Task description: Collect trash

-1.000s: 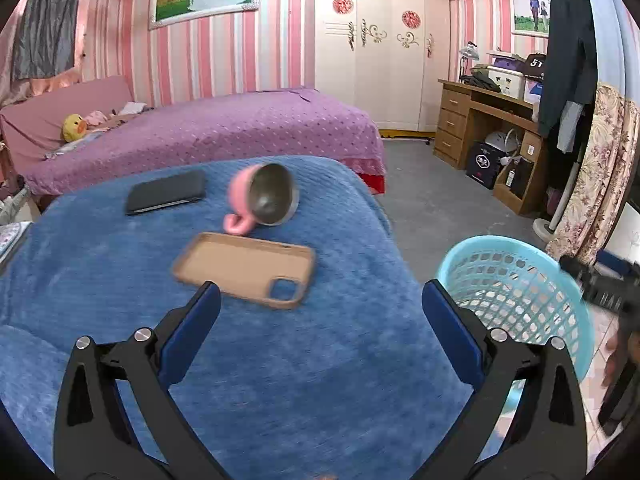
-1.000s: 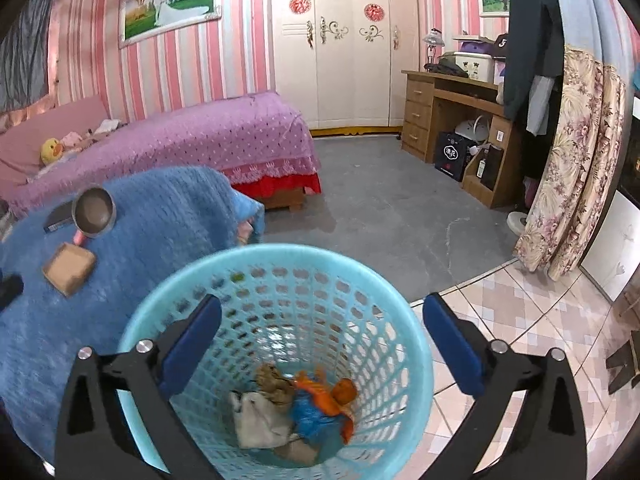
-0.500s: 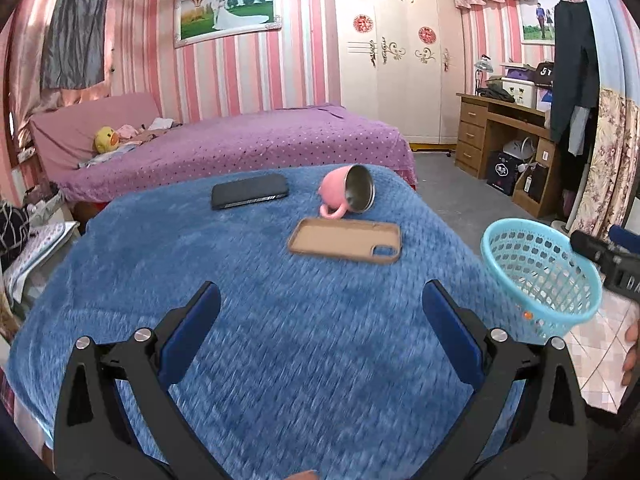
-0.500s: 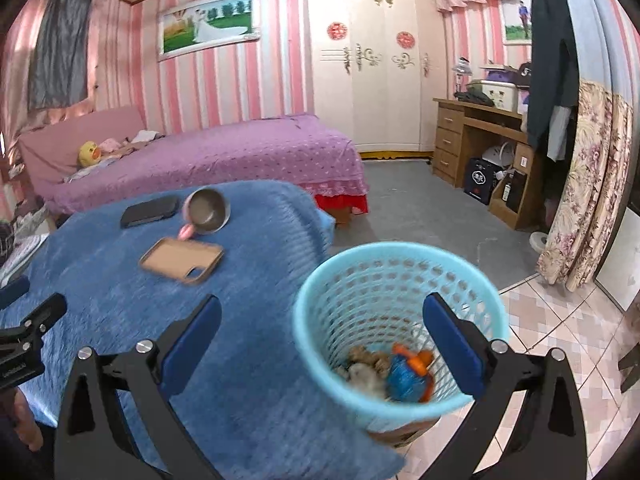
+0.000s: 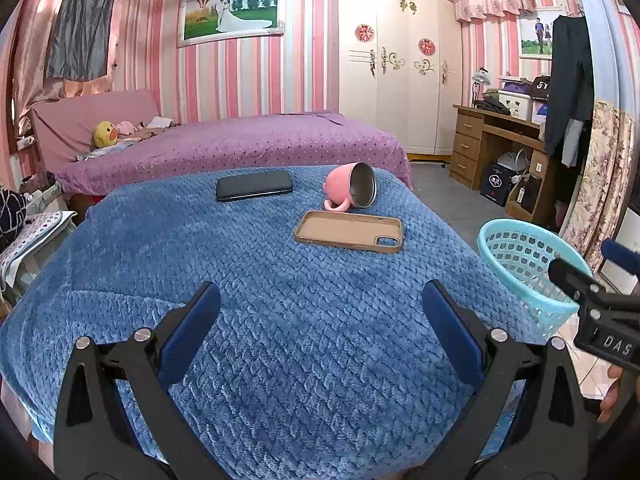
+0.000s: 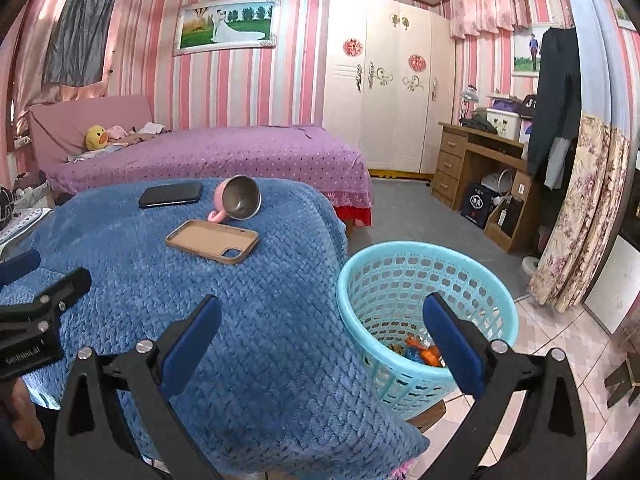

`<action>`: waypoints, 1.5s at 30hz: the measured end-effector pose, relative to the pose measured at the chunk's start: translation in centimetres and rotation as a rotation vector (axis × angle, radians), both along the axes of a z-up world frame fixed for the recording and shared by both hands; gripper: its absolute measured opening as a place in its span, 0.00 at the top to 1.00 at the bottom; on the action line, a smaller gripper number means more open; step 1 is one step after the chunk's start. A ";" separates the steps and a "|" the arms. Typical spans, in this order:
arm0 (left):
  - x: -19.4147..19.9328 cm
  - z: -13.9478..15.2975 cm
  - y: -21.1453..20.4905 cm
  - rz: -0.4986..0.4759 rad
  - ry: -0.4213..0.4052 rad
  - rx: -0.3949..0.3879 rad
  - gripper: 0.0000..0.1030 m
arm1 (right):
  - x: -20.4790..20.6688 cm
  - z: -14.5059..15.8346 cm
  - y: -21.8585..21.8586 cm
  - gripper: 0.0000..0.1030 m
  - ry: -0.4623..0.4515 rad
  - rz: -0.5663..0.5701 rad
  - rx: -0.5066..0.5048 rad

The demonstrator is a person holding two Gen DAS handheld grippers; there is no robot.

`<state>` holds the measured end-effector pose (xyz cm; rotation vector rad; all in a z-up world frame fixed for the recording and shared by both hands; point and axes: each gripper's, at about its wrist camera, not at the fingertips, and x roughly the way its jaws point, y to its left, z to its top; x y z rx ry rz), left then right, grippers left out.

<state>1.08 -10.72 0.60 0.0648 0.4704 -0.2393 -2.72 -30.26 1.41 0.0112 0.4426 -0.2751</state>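
On the blue blanket (image 5: 304,320) no trash is seen, scraps lie in the basket (image 6: 424,312), and both empty grippers, left (image 5: 320,320) and right (image 6: 322,326), are best kept wide.

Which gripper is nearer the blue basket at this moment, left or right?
Right. The right gripper hangs open just above the blue basket's near rim, beside the blanket edge. The left gripper is open over the blanket, with the basket off to its right.

Light-blue perforated plastic wastebasket (image 6: 424,280) holding collected trash (image 6: 416,352).
The basket stands upright just beside the blue-blanketed table's (image 6: 248,320) right edge; orange, blue and brownish scraps lie at its bottom, partly hidden.
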 end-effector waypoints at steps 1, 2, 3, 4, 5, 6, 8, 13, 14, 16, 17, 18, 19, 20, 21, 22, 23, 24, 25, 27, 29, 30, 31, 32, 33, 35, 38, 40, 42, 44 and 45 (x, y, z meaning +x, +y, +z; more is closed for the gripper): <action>0.1 0.0 0.1 0.001 -0.004 0.002 0.05 | -0.1 0.1 0.2 0.04 -0.006 0.000 -0.006; 0.1 -0.1 0.1 0.003 -0.009 0.003 0.05 | -0.1 0.3 0.3 0.04 -0.013 0.000 -0.012; 0.1 -0.1 0.2 0.004 -0.012 0.002 0.05 | 0.0 0.4 0.5 0.04 -0.016 0.002 -0.016; 0.1 -0.2 0.2 0.004 -0.011 0.003 0.05 | 0.1 0.5 0.6 0.04 -0.018 0.004 -0.019; 0.2 -0.2 0.3 0.003 -0.010 0.001 0.05 | 0.1 0.5 0.8 0.04 -0.021 0.006 -0.023; 0.2 -0.2 0.3 0.002 -0.011 -0.001 0.05 | 0.3 0.6 0.8 0.04 -0.023 0.005 -0.025; 0.3 -0.1 0.4 0.002 -0.012 -0.002 0.05 | 0.4 0.6 1.0 0.04 -0.025 0.005 -0.031; 0.6 -0.2 0.8 0.008 -0.007 -0.008 0.05 | 0.7 0.5 1.3 0.04 -0.028 0.009 -0.043; 0.6 -0.2 1.0 0.011 -0.005 -0.014 0.05 | 0.7 0.5 1.3 0.04 -0.027 0.009 -0.043; 0.7 -0.1 1.2 0.020 -0.008 -0.016 0.05 | 0.8 0.4 1.4 0.04 -0.025 0.010 -0.042; 0.7 -0.1 1.3 0.024 -0.010 -0.014 0.05 | 0.9 0.3 1.5 0.04 -0.024 0.011 -0.043; 0.7 -0.2 1.4 0.030 -0.012 -0.012 0.05 | 0.9 0.3 1.5 0.04 -0.024 0.010 -0.043; 0.8 -0.1 1.5 0.032 -0.012 -0.013 0.05 | 0.9 0.3 1.5 0.04 -0.024 0.011 -0.042; 0.7 -0.1 1.5 0.033 -0.011 -0.014 0.05 | 0.9 0.3 1.5 0.04 -0.025 0.011 -0.042; 0.8 -0.1 1.5 0.034 -0.011 -0.015 0.05 | 1.0 0.3 1.5 0.04 -0.025 0.011 -0.040; 0.8 -0.1 1.6 0.034 -0.010 -0.016 0.05 | 1.0 0.3 1.5 0.04 -0.024 0.012 -0.040; 0.8 -0.1 1.6 0.033 -0.011 -0.015 0.05 | 1.0 0.2 1.6 0.04 -0.025 0.012 -0.041; 0.8 -0.1 1.6 0.034 -0.011 -0.015 0.05 | 1.1 0.2 1.6 0.04 -0.025 0.012 -0.042; 0.8 -0.1 1.6 0.035 -0.011 -0.015 0.05 | 1.1 0.2 1.6 0.04 -0.024 0.012 -0.042; 0.8 -0.1 1.7 0.036 -0.010 -0.015 0.05 | 1.2 0.1 1.8 0.04 -0.023 0.012 -0.044; 0.8 -0.1 1.6 0.035 -0.009 -0.016 0.05 | 1.2 0.1 1.8 0.04 -0.023 0.012 -0.044; 0.8 -0.1 1.7 0.034 -0.007 -0.017 0.05 | 1.1 0.2 1.8 0.04 -0.024 0.011 -0.044; 0.9 -0.2 1.7 0.033 -0.008 -0.016 0.05 | 1.1 0.2 1.8 0.04 -0.025 0.011 -0.044; 0.9 -0.2 1.8 0.033 -0.008 -0.015 0.05 | 1.1 0.2 1.8 0.04 -0.025 0.010 -0.044; 0.9 -0.2 1.8 0.032 -0.008 -0.014 0.05 | 1.1 0.2 1.8 0.04 -0.026 0.009 -0.045; 0.9 -0.2 1.8 0.032 -0.008 -0.016 0.05 | 1.0 0.3 1.8 0.04 -0.028 0.010 -0.046; 0.9 -0.3 1.9 0.033 -0.010 -0.019 0.05 | 0.9 0.3 1.8 0.04 -0.030 0.011 -0.050; 0.9 -0.3 2.0 0.034 -0.010 -0.019 0.05 | 0.9 0.3 1.8 0.04 -0.029 0.011 -0.051; 0.9 -0.3 2.1 0.035 -0.010 -0.019 0.05 | 0.9 0.3 1.8 0.04 -0.029 0.011 -0.051; 0.9 -0.3 2.0 0.037 -0.009 -0.020 0.05 | 0.8 0.3 1.8 0.04 -0.028 0.011 -0.050; 0.9 -0.3 2.1 0.037 -0.008 -0.022 0.05 | 0.8 0.3 1.9 0.04 -0.029 0.011 -0.051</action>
